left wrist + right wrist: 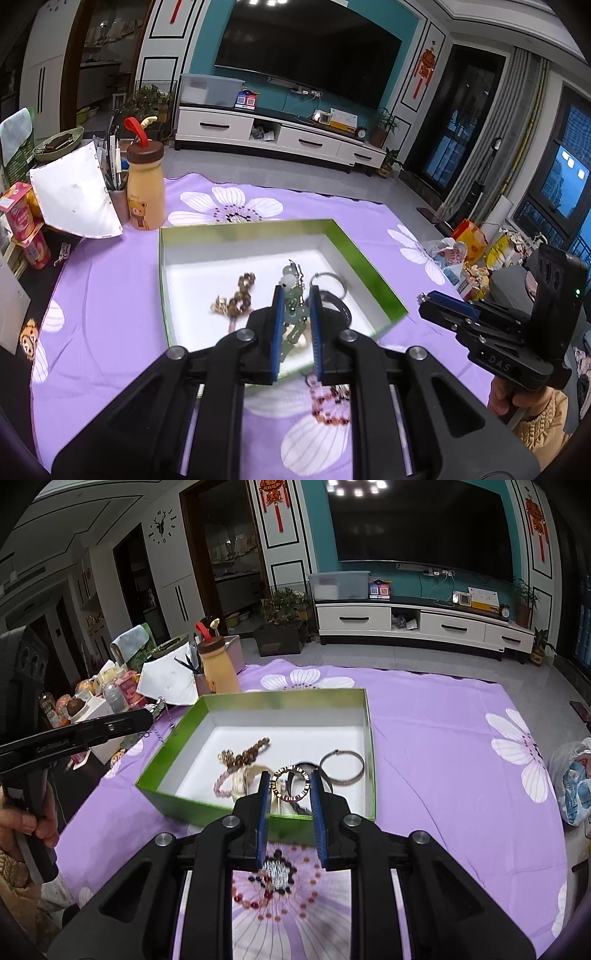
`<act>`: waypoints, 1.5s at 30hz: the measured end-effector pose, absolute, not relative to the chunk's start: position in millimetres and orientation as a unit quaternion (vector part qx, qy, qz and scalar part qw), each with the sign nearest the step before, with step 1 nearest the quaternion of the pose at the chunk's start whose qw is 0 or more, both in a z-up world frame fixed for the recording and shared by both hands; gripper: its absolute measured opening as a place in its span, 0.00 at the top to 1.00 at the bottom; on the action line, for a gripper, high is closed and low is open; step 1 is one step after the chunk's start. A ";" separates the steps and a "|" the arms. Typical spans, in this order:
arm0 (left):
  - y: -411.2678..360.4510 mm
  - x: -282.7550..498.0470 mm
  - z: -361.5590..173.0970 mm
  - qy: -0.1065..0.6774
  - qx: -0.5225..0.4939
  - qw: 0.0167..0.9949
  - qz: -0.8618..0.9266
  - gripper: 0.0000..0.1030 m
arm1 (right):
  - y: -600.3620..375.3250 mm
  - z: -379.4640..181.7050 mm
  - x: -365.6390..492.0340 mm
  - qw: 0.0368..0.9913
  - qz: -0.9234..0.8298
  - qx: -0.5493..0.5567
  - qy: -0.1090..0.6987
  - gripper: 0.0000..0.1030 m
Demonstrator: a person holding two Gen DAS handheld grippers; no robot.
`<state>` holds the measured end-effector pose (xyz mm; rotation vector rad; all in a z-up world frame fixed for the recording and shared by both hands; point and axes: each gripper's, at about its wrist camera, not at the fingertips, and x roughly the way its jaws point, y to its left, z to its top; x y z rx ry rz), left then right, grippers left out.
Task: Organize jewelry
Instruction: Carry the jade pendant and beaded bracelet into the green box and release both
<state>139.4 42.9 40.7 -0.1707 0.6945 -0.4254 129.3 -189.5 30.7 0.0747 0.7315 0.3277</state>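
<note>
While two pieces hang above the near edge of the box [365,738], the entry reads as follows.

Step in hand, as judged: carry each held piece over the white floor of the box and set it down.
- Lower until the piece nearly touches, then release, so that chains do not whip.
- Pick bare floor. The far-left corner looks free, while the near-right corner is crowded.
- Release one hand at a time to keep strands from tangling.

Left gripper [295,290]: jaws nearly shut on a jade pendant [293,314] with a fine chain. The pendant hangs between the blue pads over the near edge of the box.

Right gripper [290,775]: jaws narrowly parted and apparently clamped on a stone-set ring bracelet [305,777]. It is held upright above the near-right part of the box.

Already in the box:
- brown bead bracelet [251,751], mid-floor
- pink bead string [221,784], toward the near edge
- silver bangle [341,768], against the right wall
- a dark band just beside the bangle

Outstanding: red bead bracelet [273,882], lying on the purple cloth [443,757] between the box and the cloth's near edge.
</note>
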 end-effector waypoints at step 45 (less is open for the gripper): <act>58.8 227.9 -20.3 0.420 -0.076 0.893 -0.141 0.47 | -161.2 -23.7 263.9 0.881 0.141 0.080 0.444 0.60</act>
